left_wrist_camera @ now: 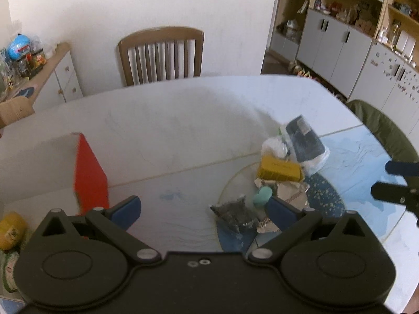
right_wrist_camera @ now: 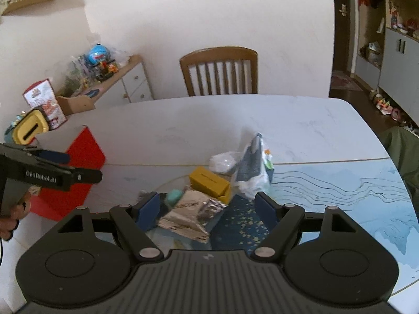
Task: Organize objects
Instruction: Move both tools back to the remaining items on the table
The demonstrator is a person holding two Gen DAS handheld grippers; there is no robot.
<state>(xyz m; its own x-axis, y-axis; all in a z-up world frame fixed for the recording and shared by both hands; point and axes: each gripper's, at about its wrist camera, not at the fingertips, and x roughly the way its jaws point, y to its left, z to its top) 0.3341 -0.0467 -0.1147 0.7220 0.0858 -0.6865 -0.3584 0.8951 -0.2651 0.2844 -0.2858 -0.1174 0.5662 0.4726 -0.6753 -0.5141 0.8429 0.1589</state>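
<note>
While both of my grippers hover above the white table (left_wrist_camera: 183, 120), each has its fingers spread wide with nothing between them: the left gripper (left_wrist_camera: 203, 209) sits over bare table just beside the clutter, and the right gripper (right_wrist_camera: 207, 206) hangs directly over it. That clutter is a small pile toward the table's right side, where the blue patterned mat (right_wrist_camera: 340, 183) begins. In it a yellow box (right_wrist_camera: 209, 184) lies against a crumpled clear plastic bag (right_wrist_camera: 248, 167) holding something dark blue, a silver foil packet (right_wrist_camera: 188, 214) lies in front of the box, a small teal object (right_wrist_camera: 174, 196) sits at the packet's left edge, and a dark crinkled wrapper (left_wrist_camera: 233, 214) lies nearest my left fingers. Well apart to the left stands a red and white box (left_wrist_camera: 90, 172). Beyond the far edge is a wooden chair (right_wrist_camera: 220, 70)
</note>
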